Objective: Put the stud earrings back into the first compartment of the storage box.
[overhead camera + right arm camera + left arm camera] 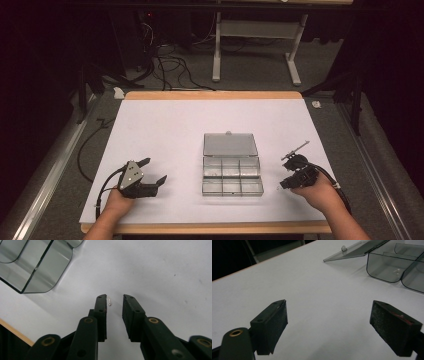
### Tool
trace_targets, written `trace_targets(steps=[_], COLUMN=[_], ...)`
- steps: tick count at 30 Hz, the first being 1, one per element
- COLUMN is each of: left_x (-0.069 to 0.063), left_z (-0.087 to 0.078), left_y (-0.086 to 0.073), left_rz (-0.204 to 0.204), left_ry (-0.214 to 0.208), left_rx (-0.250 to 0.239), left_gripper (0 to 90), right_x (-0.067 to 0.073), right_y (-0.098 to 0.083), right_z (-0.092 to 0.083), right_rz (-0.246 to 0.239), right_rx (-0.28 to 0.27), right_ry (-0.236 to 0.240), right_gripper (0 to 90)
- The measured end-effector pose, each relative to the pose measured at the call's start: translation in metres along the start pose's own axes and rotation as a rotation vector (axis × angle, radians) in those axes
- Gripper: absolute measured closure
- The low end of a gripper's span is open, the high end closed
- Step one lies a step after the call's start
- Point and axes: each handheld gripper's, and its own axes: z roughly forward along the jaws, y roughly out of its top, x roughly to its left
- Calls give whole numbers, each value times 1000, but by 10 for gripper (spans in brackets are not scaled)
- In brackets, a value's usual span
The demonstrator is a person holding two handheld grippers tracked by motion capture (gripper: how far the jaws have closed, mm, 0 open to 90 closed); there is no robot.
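A clear plastic compartment box stands at the middle of the white table, its lid laid open toward the far side. My right gripper is just right of the box, low over the table. In the right gripper view its jaws stand a narrow gap apart, open. A tiny bent metal pin lies on the table between the tips, close to the left jaw, with no pad pressing on it. My left gripper rests left of the box, open wide with nothing between the pads.
The box's near corner lies up and left of the right jaws; its lid and a compartment show ahead of the left jaws. The table's wooden front edge is close by. Cables and a white frame are on the floor beyond.
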Motion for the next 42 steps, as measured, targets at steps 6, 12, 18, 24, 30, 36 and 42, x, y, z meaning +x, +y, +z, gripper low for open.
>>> trace_targets(steps=[6,12,18,24,30,36,42], left_x=[0,1,0,-1,-1,0,0], left_z=[1,1,1,0,0,0,1], left_y=[0,0,0,0,0,0,0], left_rz=[-3,-5,4,12,14,8,5], left_ry=[-7,-12,-11,-6,-6,-9,-11], left_rx=[7,5,6,1,-5,-2,3], left_gripper=[151,150,151,150,150,151,150], right_x=[10,15,16,20,21,20,17], right_y=[2,7,7,10,11,12,13], right_z=[3,11,18,24,24,23,13], right_rz=[-15,-23,-26,-64,-71,-71,-71], right_rx=[25,41,51,85,97,98,73], right_ry=[13,25,23,-11,-26,-11,-31], right_gripper=[814,822,827,855,900,900,900])
